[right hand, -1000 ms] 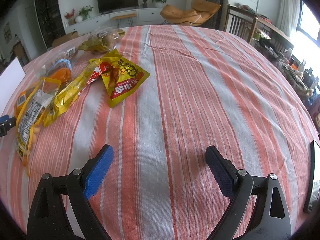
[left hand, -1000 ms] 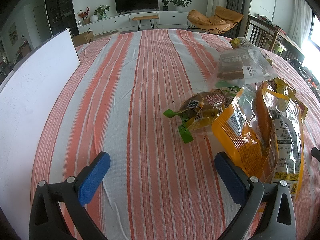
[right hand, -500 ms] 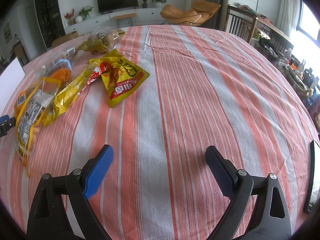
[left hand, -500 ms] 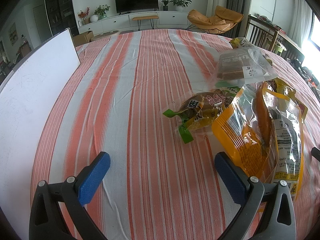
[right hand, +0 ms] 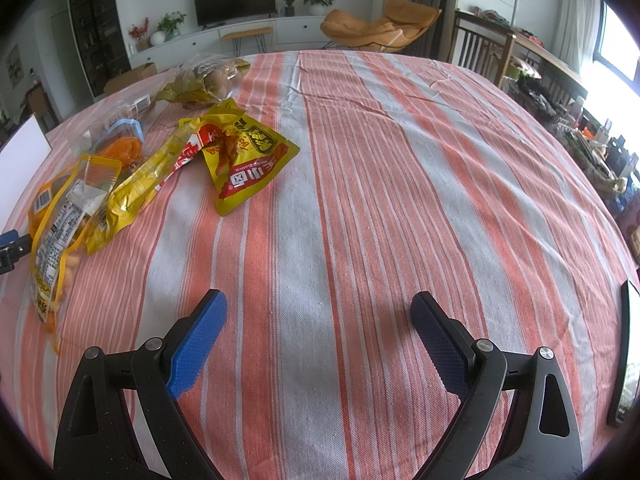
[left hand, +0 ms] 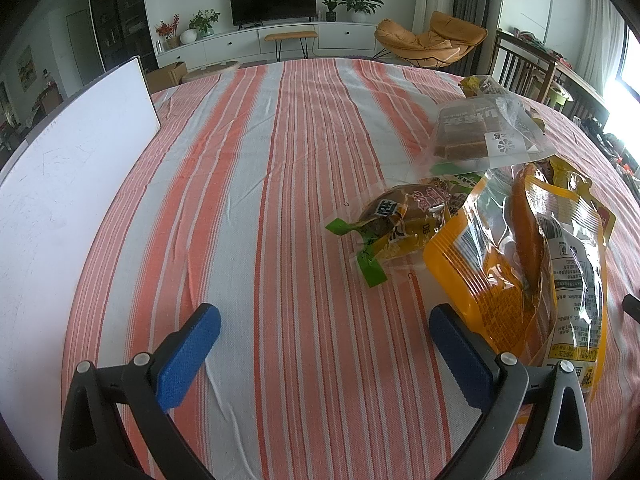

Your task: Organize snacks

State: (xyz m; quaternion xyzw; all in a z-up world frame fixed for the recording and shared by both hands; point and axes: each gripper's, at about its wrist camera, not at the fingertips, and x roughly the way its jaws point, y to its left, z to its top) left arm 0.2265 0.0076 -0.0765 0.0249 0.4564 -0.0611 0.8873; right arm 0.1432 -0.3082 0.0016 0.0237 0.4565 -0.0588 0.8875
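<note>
Several snack packets lie on a striped orange and white tablecloth [left hand: 280, 160]. In the left wrist view an orange pouch [left hand: 532, 264] lies by the right finger of my open left gripper [left hand: 324, 316], with a small green-edged packet [left hand: 404, 228] and a clear bag of brown cakes [left hand: 476, 132] beyond it. In the right wrist view the same orange pouch [right hand: 60, 216] lies far left, next to a long yellow bag [right hand: 136, 188] and a yellow and red packet [right hand: 248, 160]. My right gripper [right hand: 318, 304] stands open over bare cloth, nothing between its fingers.
A white board [left hand: 68, 184] stands along the table's left side. A dark flat device [right hand: 622, 356] lies at the right table edge. More bags [right hand: 204, 80] sit at the far left of the right wrist view. Chairs and a TV unit lie beyond the table.
</note>
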